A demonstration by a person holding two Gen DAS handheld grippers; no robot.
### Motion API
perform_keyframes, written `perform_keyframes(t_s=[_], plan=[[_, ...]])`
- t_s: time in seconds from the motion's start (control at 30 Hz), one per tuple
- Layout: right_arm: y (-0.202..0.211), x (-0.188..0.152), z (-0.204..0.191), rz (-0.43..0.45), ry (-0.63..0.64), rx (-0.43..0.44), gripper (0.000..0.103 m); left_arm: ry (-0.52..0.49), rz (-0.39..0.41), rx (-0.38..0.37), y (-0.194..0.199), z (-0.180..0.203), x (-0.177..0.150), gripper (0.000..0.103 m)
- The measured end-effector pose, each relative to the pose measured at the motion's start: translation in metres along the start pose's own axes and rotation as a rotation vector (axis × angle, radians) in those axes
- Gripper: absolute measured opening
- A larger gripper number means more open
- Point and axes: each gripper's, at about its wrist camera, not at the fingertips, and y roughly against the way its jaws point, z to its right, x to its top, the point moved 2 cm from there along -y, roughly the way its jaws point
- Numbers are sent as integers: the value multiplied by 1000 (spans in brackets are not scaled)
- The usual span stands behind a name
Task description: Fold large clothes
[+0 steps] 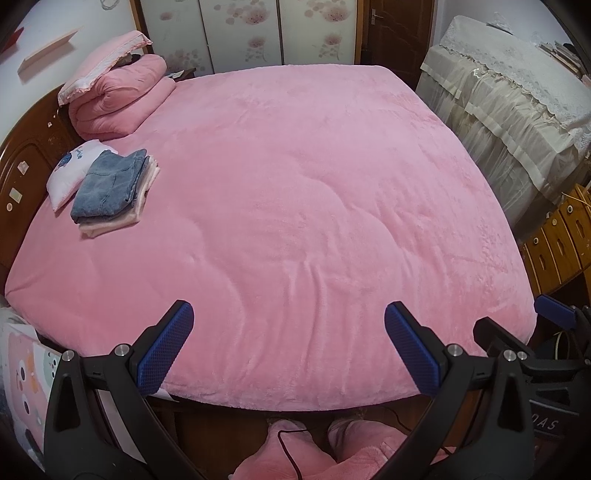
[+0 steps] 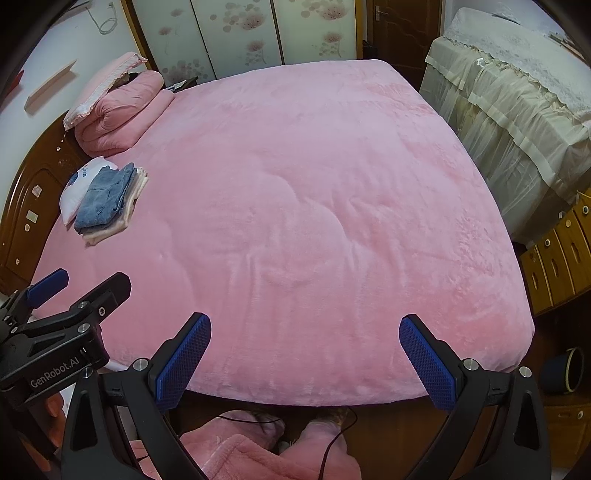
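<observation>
Left gripper (image 1: 288, 347), fingers (image 1: 166, 347) spread wide, hovers over the pink bed (image 1: 295, 206); folded clothes (image 1: 110, 192) lie far left.

A bedroom in someone's home: a wide bed (image 1: 295, 206) under a plush pink cover, a carved wooden headboard (image 1: 26, 166), a rolled pink quilt (image 1: 118, 99) and pillow (image 1: 99, 62) at its head. Flower-patterned wardrobe doors (image 1: 240, 33) line the far wall, and lace-draped furniture (image 1: 509, 96) stands beside a wooden door (image 1: 399, 29).
</observation>
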Motion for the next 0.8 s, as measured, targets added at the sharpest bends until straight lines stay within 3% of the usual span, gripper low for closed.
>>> perform_keyframes(t_s=[0.8], plan=[[-6, 0, 11, -17, 5, -15, 103, -22, -18, -13, -6, -3, -1, 103]])
